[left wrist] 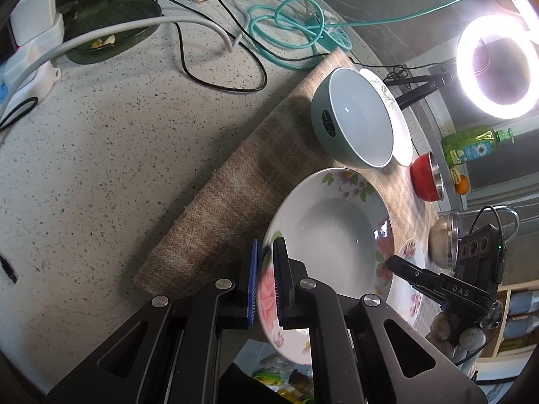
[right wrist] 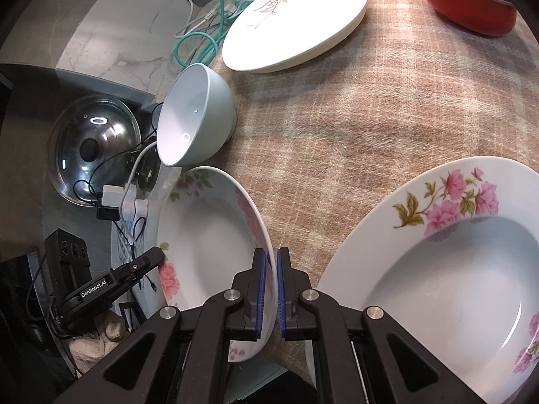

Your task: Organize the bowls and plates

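Observation:
A deep white plate with pink flowers is held by its rim from two sides. My left gripper is shut on its near-left rim. My right gripper is shut on the opposite rim of the same plate. Each gripper shows in the other's view, the right gripper and the left gripper. A second flowered deep plate lies on the plaid cloth just right of it. Farther off stand a teal bowl, a white leaf-pattern plate and a red bowl.
A steel bowl stands beyond the plates near the counter edge. Cables and a teal hose lie on the speckled counter, with a dark green tray at the back. A ring light, green bottle and glass lid surround the cloth.

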Tool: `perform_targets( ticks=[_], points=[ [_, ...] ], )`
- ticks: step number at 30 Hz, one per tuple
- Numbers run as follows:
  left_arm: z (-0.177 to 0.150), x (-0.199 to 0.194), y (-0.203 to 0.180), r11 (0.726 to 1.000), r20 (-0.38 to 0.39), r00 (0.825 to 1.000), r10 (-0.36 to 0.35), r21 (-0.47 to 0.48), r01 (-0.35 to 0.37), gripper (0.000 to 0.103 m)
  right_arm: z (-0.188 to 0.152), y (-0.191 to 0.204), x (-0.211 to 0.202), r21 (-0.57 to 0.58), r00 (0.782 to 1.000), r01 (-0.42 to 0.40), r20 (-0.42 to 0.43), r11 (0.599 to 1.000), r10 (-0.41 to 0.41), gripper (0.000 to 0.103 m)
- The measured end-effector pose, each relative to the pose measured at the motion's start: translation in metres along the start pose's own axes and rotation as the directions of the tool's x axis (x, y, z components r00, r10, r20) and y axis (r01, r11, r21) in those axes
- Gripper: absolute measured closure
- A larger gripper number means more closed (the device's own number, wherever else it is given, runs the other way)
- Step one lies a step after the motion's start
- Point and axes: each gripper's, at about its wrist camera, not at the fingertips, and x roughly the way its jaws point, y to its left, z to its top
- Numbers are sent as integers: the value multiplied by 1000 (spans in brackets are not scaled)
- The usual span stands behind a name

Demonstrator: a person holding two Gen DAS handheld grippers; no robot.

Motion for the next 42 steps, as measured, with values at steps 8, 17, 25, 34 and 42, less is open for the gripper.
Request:
perform_targets(
  ticks=[8, 17, 25, 34, 42],
  points=[
    [3, -8, -9, 1000, 18, 1000, -10, 21, 10, 96, -3, 1, -12, 5, 1000, -16, 23, 1000, 15, 97],
    [4, -7, -29, 998, 14, 999, -31, 63, 30, 96, -9, -11, -31, 34, 998, -20, 57, 999, 18, 97],
    [5, 0, -53, 993, -4, 999, -51, 109, 51, 96, -15, -27, -53, 68, 995, -19, 97, 997, 13, 97],
    [3, 10, -86, 983, -27, 997, -75, 166, 78, 96, -25, -50, -77, 118, 990, -15, 138, 993, -1, 97],
    [-4, 27, -115, 971, -66, 993, -94, 214, 106, 96, -39, -77, -98, 175, 985, -7, 172, 985, -23, 97]
  ],
)
